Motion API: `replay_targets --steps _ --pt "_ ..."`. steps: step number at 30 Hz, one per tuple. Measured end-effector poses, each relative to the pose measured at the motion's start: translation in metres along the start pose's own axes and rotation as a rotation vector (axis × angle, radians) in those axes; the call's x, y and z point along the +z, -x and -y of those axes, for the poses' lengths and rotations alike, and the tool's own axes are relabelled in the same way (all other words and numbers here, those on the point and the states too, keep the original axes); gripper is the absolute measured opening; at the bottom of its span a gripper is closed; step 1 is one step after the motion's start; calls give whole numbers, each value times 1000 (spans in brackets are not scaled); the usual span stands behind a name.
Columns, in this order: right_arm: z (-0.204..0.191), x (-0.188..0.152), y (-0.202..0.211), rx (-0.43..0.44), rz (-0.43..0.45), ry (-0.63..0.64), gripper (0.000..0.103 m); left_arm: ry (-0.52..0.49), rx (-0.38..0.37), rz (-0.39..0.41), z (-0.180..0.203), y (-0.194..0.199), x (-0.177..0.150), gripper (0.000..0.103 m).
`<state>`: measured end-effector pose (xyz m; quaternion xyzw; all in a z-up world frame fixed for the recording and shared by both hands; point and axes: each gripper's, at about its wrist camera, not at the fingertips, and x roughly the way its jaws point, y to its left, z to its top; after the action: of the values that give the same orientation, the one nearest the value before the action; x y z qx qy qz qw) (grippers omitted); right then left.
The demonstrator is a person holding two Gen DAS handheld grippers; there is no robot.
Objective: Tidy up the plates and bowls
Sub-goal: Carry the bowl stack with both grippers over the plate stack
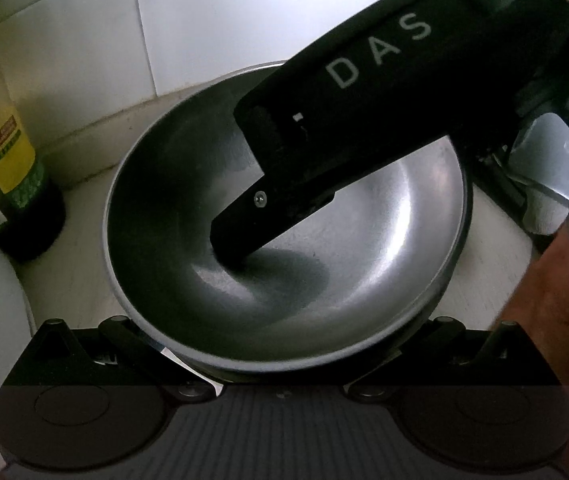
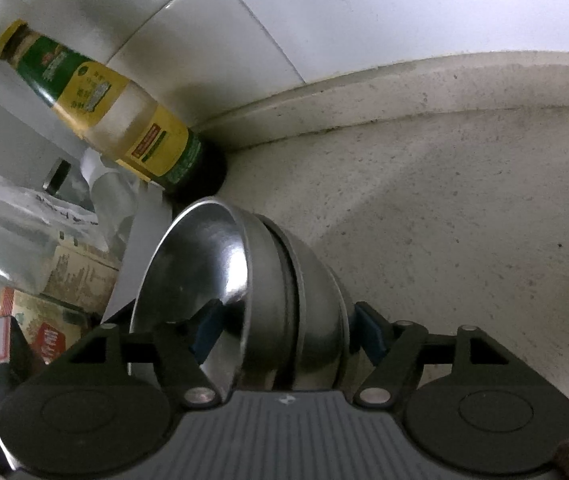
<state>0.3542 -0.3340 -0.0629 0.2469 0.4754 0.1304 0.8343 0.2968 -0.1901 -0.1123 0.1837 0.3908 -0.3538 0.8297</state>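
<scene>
A nested stack of steel bowls stands on the pale counter near the tiled wall. My left gripper is wide open right in front of the stack, whose near rim lies between the gripper's spread linkages; its fingertips are hidden. My right gripper straddles the wall of the bowls. One of its blue pads is inside the top bowl and the other stands outside, with a small gap on each side. In the left wrist view its black finger reaches down to the bowl's floor.
A yellow-and-green labelled oil bottle stands just left of the bowls against the wall. Boxes and plastic bags crowd the far left. A person's hand is at the right. Bare counter stretches to the right of the stack.
</scene>
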Motion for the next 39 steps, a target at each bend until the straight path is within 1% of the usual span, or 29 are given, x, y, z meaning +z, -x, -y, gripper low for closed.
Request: replay_targets --steps 3,7,11,16,23,27,31,36,37,39 --pt "2 2 -1 3 4 2 67 9 6 21 2 3 -5 103" --pt "3 3 0 -1 8 8 67 10 3 25 2 8 -9 103" --pt "3 2 6 3 16 18 67 0 21 45 1 18 -5 103" --pt "-7 6 23 31 46 35 67 2 62 76 1 45 0 103" --pt "-37 2 55 74 90 95 67 22 140 114 16 105 -7 103" --pt "-57 -11 79 114 107 139 67 43 196 128 36 146 -26 103" --pt "-79 -32 98 142 107 188 67 79 231 129 58 173 -52 103" --pt "-92 -66 113 162 78 234 67 126 258 113 90 190 -79 103" --pt "-93 -73 116 167 68 240 67 132 260 108 97 196 -76 103" --pt "-95 -86 118 176 50 244 67 147 264 98 107 206 -90 103"
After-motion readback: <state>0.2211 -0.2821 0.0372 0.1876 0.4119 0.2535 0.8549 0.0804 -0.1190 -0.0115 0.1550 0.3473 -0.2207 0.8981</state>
